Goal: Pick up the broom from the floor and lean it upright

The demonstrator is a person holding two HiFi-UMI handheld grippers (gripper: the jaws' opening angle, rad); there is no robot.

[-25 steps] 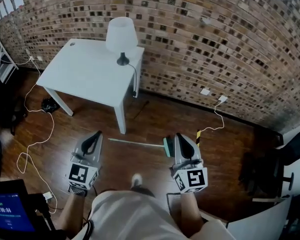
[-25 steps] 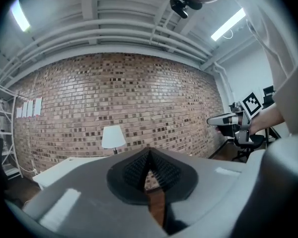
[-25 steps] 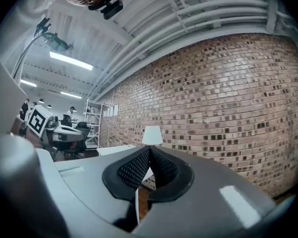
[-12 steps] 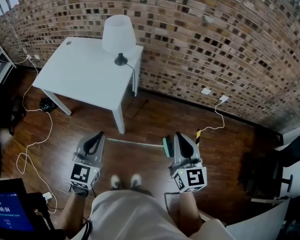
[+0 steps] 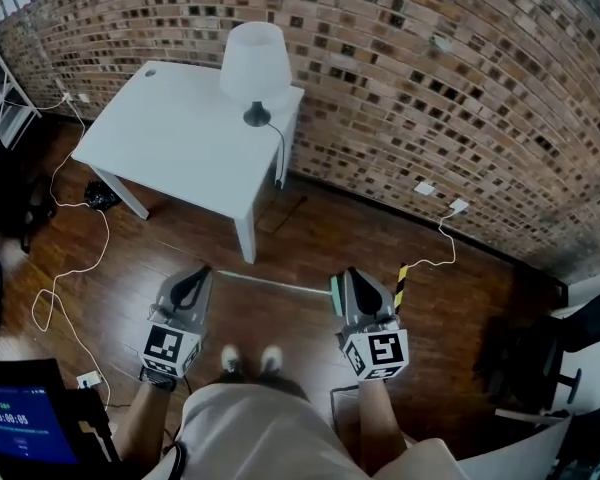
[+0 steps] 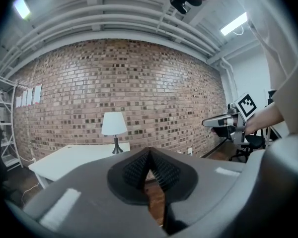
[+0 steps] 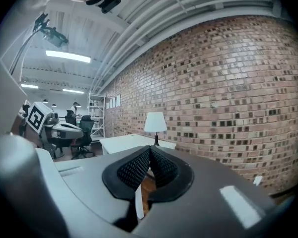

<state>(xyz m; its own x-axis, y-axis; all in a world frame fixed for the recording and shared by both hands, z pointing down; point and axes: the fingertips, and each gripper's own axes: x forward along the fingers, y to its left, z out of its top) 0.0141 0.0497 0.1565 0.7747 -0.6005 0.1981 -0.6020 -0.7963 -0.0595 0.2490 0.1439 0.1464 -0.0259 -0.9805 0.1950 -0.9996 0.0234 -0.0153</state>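
Well, broom (image 5: 275, 284) on open floor (image 5: 310, 238) before left gripper (image 5: 198, 273) & right gripper (image 5: 348, 276), jaws clenched, empty; only head view shows shoes (image 5: 271, 358).

timer 00:00:05 on the blue screen (image 5: 25, 430)

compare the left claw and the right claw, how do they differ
The left claw is by the broom's bare handle end; the right claw is by its green head. The left claw is nearer the white table; the right claw is farther from it. Both are shut, empty, pointing toward the brick wall.
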